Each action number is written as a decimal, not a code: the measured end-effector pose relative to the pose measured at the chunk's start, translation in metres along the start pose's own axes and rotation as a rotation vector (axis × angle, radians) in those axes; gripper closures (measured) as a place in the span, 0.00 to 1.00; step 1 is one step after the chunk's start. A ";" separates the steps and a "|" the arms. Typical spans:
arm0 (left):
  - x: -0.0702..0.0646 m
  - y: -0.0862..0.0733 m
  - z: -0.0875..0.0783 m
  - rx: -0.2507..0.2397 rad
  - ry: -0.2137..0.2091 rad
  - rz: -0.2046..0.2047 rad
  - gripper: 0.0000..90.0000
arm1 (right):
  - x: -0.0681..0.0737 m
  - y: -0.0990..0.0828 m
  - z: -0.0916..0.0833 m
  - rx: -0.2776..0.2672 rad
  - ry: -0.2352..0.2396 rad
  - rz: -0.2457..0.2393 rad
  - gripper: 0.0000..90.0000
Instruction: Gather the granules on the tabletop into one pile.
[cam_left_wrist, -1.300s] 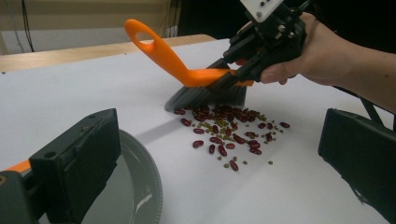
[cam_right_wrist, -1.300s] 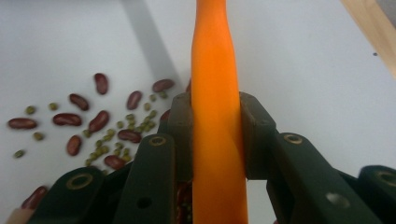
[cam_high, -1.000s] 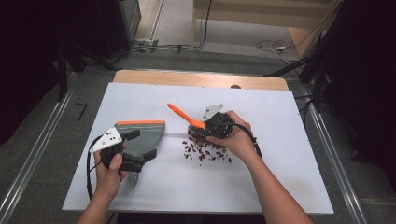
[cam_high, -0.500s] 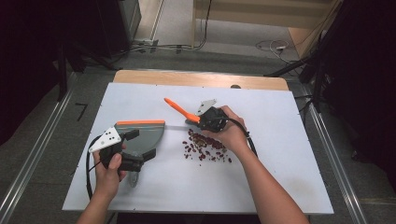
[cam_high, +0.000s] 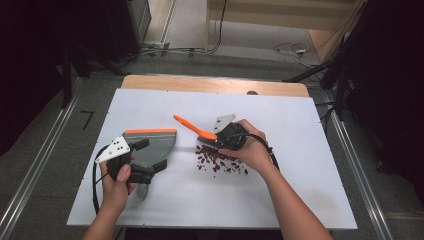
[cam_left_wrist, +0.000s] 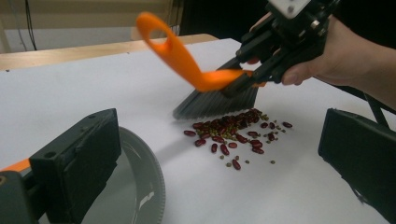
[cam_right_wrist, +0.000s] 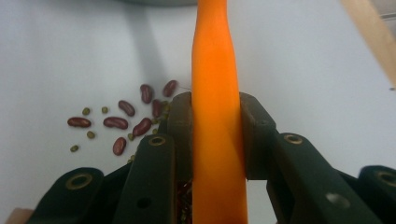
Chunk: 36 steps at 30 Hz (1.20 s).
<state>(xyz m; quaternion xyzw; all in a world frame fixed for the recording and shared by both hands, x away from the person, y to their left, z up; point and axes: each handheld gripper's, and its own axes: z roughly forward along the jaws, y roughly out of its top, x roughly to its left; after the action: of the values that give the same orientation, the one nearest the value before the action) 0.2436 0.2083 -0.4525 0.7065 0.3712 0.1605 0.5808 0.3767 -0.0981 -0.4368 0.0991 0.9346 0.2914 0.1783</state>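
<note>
A grey dustpan (cam_high: 152, 142) with an orange edge lies on the white table (cam_high: 300, 190) at the left. My left gripper (cam_high: 150, 155) rests over it. Its jaws stand wide apart, one above the pan's curved rim (cam_left_wrist: 154, 196) and the other over bare table. My right gripper (cam_high: 220, 137) is shut on the orange handle of a small brush (cam_high: 195, 129), and the handle (cam_right_wrist: 217, 116) is squeezed between both pads. The grey bristles (cam_left_wrist: 215, 100) touch down at the far edge of a pile of red and green beans (cam_high: 220, 160), which lies to the right of the dustpan.
The white sheet lies on a wooden tabletop (cam_high: 210, 85) whose far edge shows behind it. Metal rails (cam_high: 30, 190) run along both sides on the floor. Cables (cam_high: 95, 190) trail from both grippers.
The right gripper lifted the brush slightly away toward the far left, then brought it back down to the beans. The left gripper, the dustpan and the pile stayed in place.
</note>
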 end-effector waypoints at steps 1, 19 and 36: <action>0.000 0.000 0.000 0.001 0.000 0.000 0.00 | 0.001 0.001 -0.005 -0.009 -0.001 0.017 0.77; 0.002 0.001 -0.003 -0.008 0.008 -0.009 0.00 | 0.051 0.026 0.017 -0.024 0.189 0.556 0.77; 0.001 0.001 -0.003 -0.002 0.008 -0.003 0.00 | 0.019 -0.022 0.012 0.008 0.014 0.777 0.76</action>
<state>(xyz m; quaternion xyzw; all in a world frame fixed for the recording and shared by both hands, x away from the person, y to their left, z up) 0.2426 0.2109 -0.4514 0.7048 0.3744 0.1628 0.5802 0.3618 -0.1042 -0.4642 0.4443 0.8297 0.3344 0.0481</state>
